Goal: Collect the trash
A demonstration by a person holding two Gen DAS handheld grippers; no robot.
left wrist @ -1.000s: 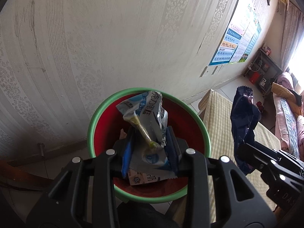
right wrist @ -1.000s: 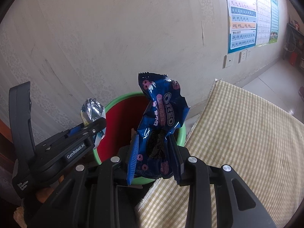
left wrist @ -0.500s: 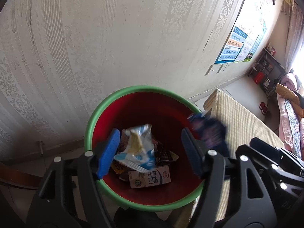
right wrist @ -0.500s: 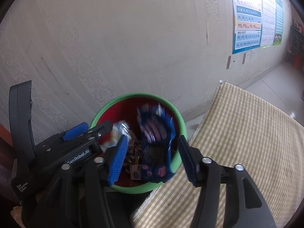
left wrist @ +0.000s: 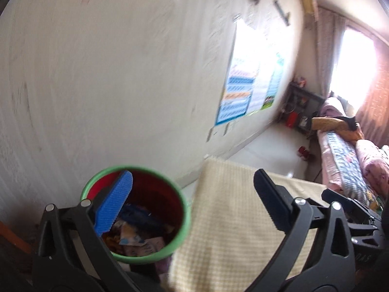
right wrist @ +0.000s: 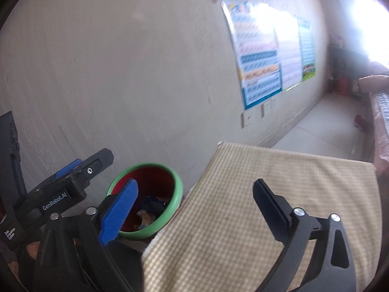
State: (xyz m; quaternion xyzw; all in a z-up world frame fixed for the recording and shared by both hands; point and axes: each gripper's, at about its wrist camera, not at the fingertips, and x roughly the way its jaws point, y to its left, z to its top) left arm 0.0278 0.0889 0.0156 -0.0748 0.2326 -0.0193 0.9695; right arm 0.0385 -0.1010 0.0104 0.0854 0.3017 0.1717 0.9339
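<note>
Both grippers now gape wide and hold nothing: the left gripper (left wrist: 194, 206) and right gripper (right wrist: 194, 209) have let go their 2 wrappers since 1 second ago and pulled back. That batch looks collected. The wrappers (left wrist: 136, 233) lie heaped in the bin (left wrist: 184, 219), red inside, green-rimmed, just off the checked cushion's (right wrist: 267, 194) left edge; blur probably hides details.

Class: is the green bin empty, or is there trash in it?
Not empty. The bin holds crumpled wrappers at its bottom; how full cannot be told.
</note>
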